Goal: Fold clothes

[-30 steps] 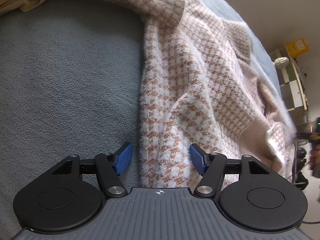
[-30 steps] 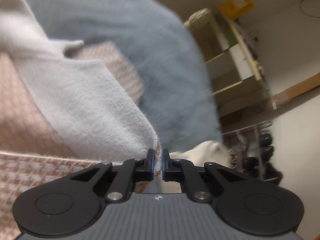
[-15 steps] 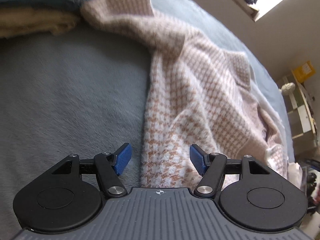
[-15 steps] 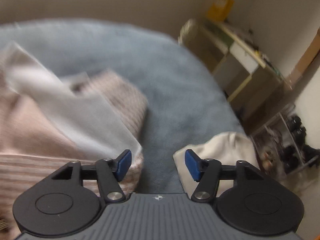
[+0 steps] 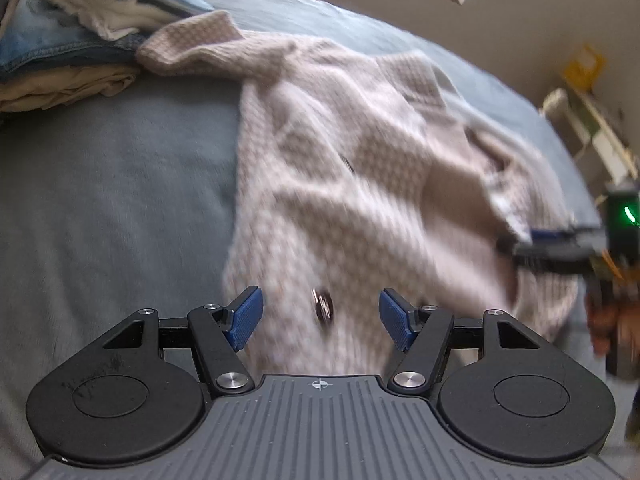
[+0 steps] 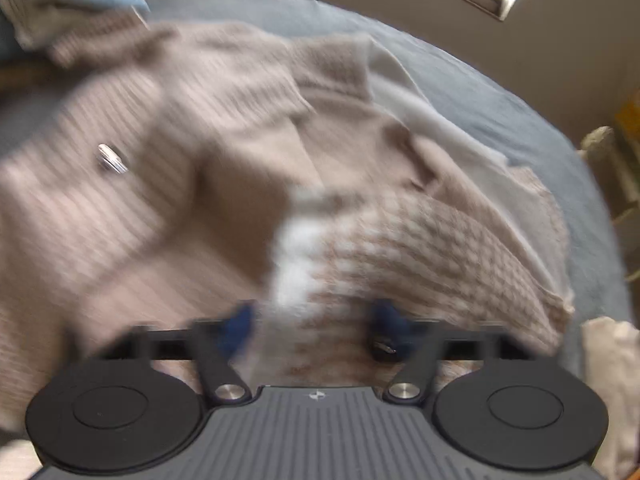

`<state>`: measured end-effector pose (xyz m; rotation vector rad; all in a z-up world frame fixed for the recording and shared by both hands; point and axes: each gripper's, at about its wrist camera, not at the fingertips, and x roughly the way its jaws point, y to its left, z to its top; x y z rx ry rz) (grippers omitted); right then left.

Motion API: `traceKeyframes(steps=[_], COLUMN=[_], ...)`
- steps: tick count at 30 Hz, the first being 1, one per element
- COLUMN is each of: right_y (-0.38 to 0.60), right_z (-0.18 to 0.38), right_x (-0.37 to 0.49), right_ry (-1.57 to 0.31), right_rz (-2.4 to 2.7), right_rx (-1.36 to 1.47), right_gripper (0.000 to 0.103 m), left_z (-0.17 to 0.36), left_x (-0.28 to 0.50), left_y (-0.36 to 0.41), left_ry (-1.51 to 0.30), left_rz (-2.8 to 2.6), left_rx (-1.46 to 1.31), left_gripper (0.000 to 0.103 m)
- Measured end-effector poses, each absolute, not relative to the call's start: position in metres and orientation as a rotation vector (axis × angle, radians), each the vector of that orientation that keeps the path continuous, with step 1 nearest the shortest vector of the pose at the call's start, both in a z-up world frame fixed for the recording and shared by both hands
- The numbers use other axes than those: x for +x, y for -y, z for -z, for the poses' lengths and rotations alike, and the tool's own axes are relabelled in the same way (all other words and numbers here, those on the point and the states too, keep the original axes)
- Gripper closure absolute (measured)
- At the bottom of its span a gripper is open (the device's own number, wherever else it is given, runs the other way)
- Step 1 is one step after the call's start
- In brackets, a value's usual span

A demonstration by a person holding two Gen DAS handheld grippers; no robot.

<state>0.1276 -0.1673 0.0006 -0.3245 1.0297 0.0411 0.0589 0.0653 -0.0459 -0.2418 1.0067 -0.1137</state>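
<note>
Left gripper [image 5: 321,317]: fingers spread wide with nothing between them, poised low over the near hem of the garment.
Right gripper [image 6: 314,326]: blurred by motion, yet the blue pads stand clearly apart and clasp nothing; in the left view it shows at the far right edge, beside the garment's right side.
Button [image 5: 322,310]: a dark round one sits on the cloth just ahead of the left fingers.
Knit cardigan [image 5: 360,184]: a pink-and-white houndstooth piece lying rumpled on the grey-blue blanket [image 5: 100,208], its body running away from the grippers, one sleeve [image 5: 188,46] flung toward the far left, a pale lining turned out along the right side.
How it should handle: soft, thick and floppy by the look of it, likely light with some drape; it would sag from any single pinch and the fuzzy knit should grip the pads well.
Where to take hold: hem corners or a shoulder seam, where the fabric is doubled; keep clear of the button.
Stage: creased and spread in a single loose layer, so not lying folded now.
Clothes pile [image 5: 60,52]: denim and cream pieces heaped at the far left, touching the sleeve end.
</note>
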Motion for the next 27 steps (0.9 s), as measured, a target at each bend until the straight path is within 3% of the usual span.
traceKeyframes(steps=[1, 2, 9, 13, 15, 17, 18, 22, 25, 27], right_y=[0.181, 0.197, 0.318, 0.385, 0.411, 0.426, 0.431, 0.448, 0.434, 0.422], right_z=[-0.003, -0.013, -0.098, -0.088, -0.055, -0.024, -0.015, -0.014, -0.047, -0.070], right_x=[0.125, 0.120, 0.052, 0.005, -0.009, -0.023, -0.032, -0.073, -0.065, -0.055], right_ry=[-1.037, -1.027, -0.901, -0.950, -1.052, -1.139, -1.150, -1.012, -0.891, -0.822], right_rz=[-0.029, -0.012, 0.167, 0.297, 0.319, 0.399, 0.447, 0.585, 0.493, 0.419], right_rx=[-0.256, -0.192, 0.089, 0.232, 0.384, 0.494, 0.544, 0.769, 0.736, 0.691], right_gripper=[0.093, 0.095, 0.101, 0.101, 0.097, 0.076, 0.072, 0.070, 0.069, 0.061], left_z=[0.047, 0.048, 0.056, 0.061, 0.062, 0.061, 0.060, 0.051, 0.043, 0.040], left_x=[0.054, 0.051, 0.042, 0.039, 0.037, 0.035, 0.033, 0.023, 0.019, 0.020], left_y=[-0.058, -0.053, -0.023, -0.020, -0.022, -0.024, -0.025, -0.030, -0.029, -0.023], left_ry=[-1.009, -1.011, -1.006, -1.023, -1.034, -1.041, -1.043, -1.034, -0.999, -0.979], left_rz=[0.116, 0.122, 0.177, 0.187, 0.183, 0.178, 0.175, 0.166, 0.185, 0.214], left_rx=[-0.213, -0.186, -0.046, -0.059, -0.080, -0.093, -0.090, -0.071, -0.071, -0.068], left_gripper=[0.039, 0.039, 0.038, 0.038, 0.038, 0.038, 0.038, 0.038, 0.038, 0.038])
